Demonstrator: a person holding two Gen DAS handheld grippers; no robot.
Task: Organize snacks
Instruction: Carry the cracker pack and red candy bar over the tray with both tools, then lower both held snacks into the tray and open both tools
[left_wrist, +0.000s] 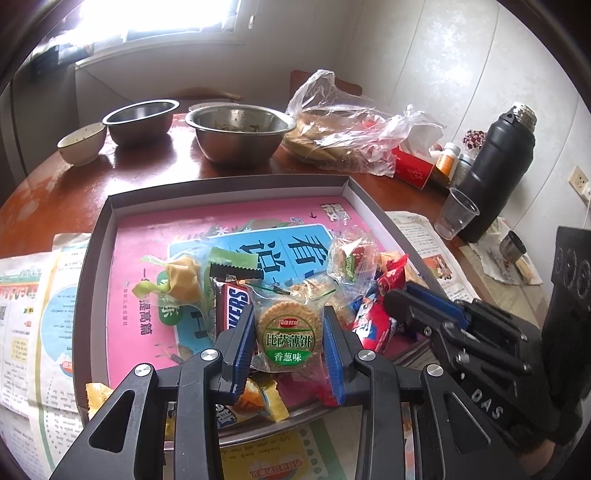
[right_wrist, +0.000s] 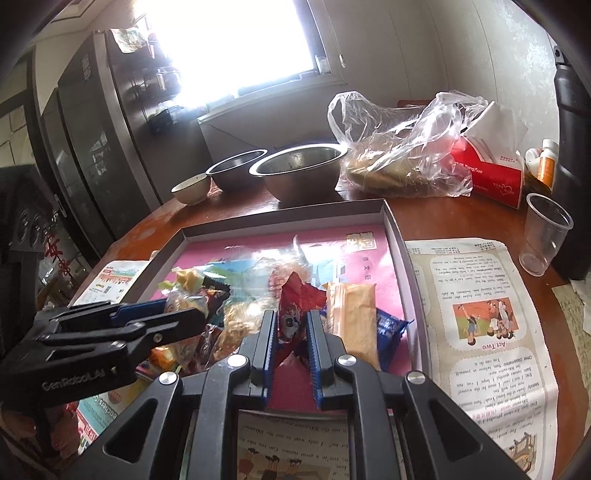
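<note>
Snacks (left_wrist: 295, 295) | round cracker pack (left_wrist: 288, 338) clamped in left hand-held gripper (left_wrist: 289, 345) | right hand-held gripper (right_wrist: 291, 332) clamped on upright red wrapper (right_wrist: 293, 314)

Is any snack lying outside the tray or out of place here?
Yes. A yellow-orange wrapped snack at the near edge of the tray seems to hang over its rim toward the newspaper. The other snacks sit jumbled in one heap inside the tray, not sorted.

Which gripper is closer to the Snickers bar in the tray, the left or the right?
Left. The left gripper holds a round cracker packet right beside the Snickers bar. The right gripper is farther away, on the other side of the snack pile.
</note>
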